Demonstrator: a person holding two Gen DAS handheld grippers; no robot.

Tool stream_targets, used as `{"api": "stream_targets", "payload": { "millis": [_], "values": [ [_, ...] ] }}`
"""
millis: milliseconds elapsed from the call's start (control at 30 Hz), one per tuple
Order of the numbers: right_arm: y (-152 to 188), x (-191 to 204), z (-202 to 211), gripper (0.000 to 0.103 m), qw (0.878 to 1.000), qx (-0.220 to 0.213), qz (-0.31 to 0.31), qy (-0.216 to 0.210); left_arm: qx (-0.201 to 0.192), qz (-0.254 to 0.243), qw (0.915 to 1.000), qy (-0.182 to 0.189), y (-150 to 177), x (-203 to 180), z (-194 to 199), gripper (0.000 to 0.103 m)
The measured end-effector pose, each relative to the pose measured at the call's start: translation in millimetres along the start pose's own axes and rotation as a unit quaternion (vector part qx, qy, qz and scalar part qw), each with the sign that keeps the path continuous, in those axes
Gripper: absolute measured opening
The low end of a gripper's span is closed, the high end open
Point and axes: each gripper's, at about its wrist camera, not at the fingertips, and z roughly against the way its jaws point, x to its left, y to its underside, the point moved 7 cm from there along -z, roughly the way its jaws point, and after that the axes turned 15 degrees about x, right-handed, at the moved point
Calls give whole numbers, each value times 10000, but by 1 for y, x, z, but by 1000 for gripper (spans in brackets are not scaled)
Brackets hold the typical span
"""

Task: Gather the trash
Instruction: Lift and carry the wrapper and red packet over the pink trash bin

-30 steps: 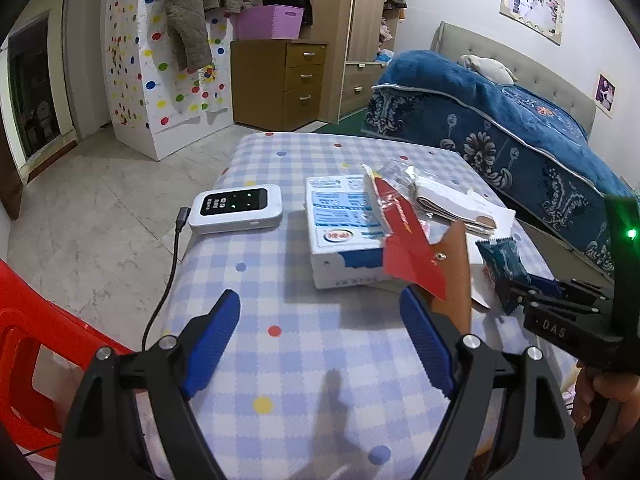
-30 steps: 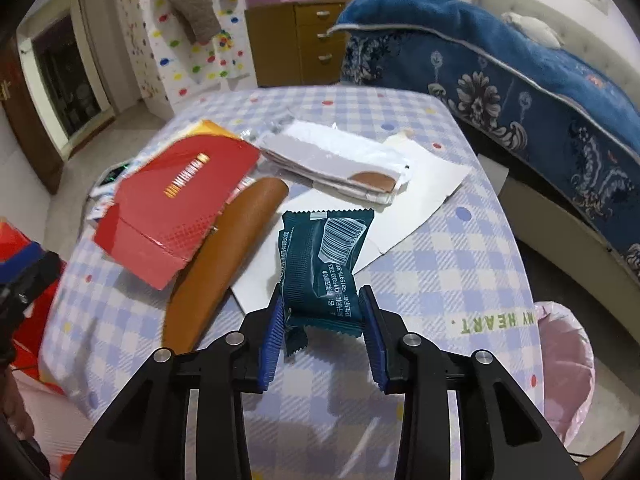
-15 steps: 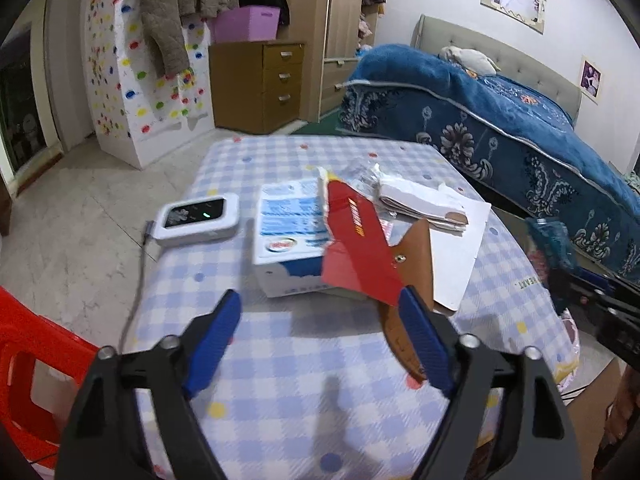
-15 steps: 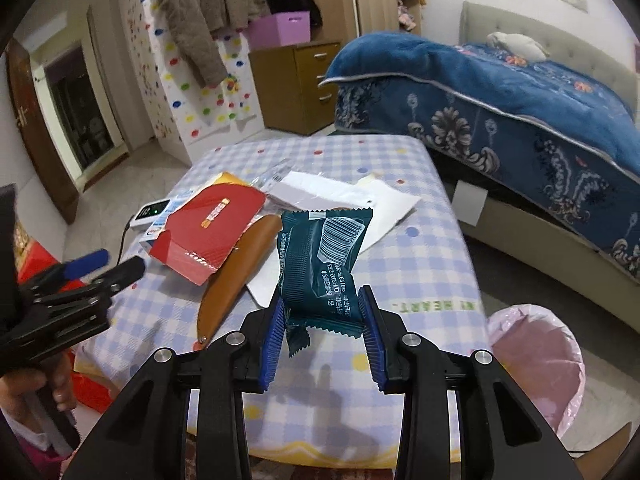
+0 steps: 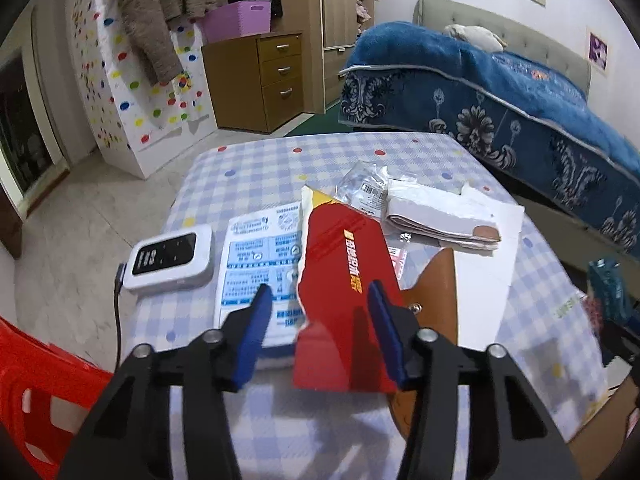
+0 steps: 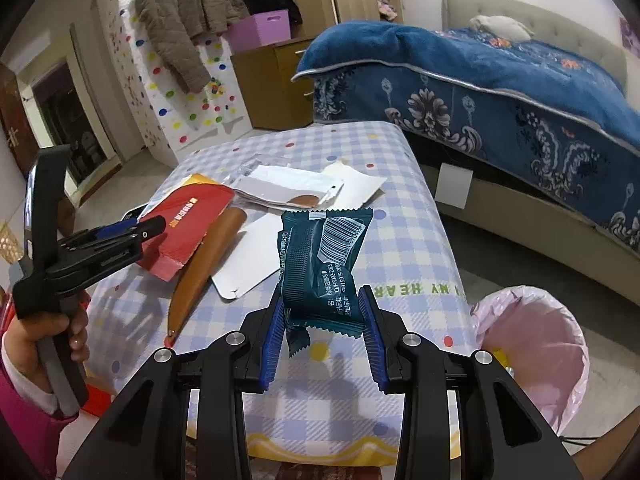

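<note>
Teal wrapper [image 6: 320, 268] clamped between right gripper [image 6: 323, 334] fingers above table [image 6: 424, 248]; red carton [image 5: 344, 280] between parted left gripper [image 5: 320, 332] fingers.

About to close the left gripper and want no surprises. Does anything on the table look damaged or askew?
Yes. The red box is torn open with a ragged edge and sits tilted, propped on the white carton. The left gripper straddles its lower end, open. The brown case lies partly under it.
</note>
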Motion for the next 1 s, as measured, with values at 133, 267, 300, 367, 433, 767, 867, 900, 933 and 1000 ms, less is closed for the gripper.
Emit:
{"api": "stream_targets", "payload": {
  "millis": [133,267,300,367,433,767,867,900,933,1000],
  "values": [
    [1,-4,0,36,10000,-7,-54,-16,-43,-74,9999,-103,-1,-1,-2,18],
    [1,-5,7,36,9999,-82,-78,-41,-243,-45,9996,149,-3,-1,15,4],
    [1,-6,11,36,9999,-117,-95,-59,-300,-48,9993,226,-4,-2,21,3],
    [2,-9,19,36,9996,-210,-147,-97,-463,-66,9978,465,-5,-7,40,0],
    [3,-12,27,36,9993,-302,-179,-133,-618,-154,9962,591,-4,-14,60,0],
    [27,-40,64,36,9976,-546,-402,-163,-803,-582,9880,1184,37,-71,111,0],
    [40,-54,69,36,9972,-536,-510,-114,-731,-784,9859,1283,51,-95,111,0],
    [45,-60,71,36,9970,-539,-556,-87,-704,-832,9850,1338,54,-101,111,0],
    [49,-65,73,36,9967,-544,-594,-58,-666,-906,9836,1411,58,-111,111,0],
    [58,-77,77,37,9960,-554,-694,7,-626,-1060,9809,1504,65,-130,110,0]
  ]
}}
